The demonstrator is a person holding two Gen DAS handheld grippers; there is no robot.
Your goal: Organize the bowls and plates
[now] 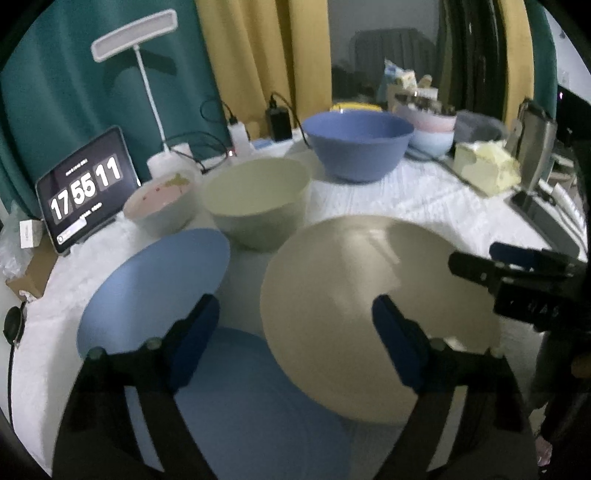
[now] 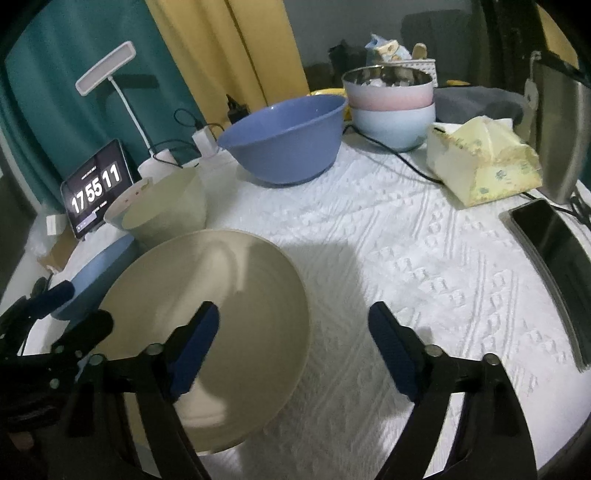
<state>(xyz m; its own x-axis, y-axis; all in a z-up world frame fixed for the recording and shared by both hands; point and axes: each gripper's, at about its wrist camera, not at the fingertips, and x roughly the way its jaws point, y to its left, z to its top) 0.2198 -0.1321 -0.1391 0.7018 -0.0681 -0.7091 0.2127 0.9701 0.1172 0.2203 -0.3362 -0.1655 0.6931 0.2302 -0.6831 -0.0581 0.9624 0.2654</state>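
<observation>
Now both tongs gape, gripping nothing — left tongs (image 1: 293,328) above the blue plates (image 1: 155,284), right tongs (image 2: 293,332) at the beige plate (image 2: 229,295) rim

A black tablet (image 1: 86,188) showing a white digital clock leans at the far left of the desk (image 2: 424,266), covered in white textured cloth. Behind it rises a white slim-necked lamp (image 1: 135,35). A pale yellow tissue box (image 2: 484,166) sits far right, near a dark phone (image 2: 546,229).
</observation>
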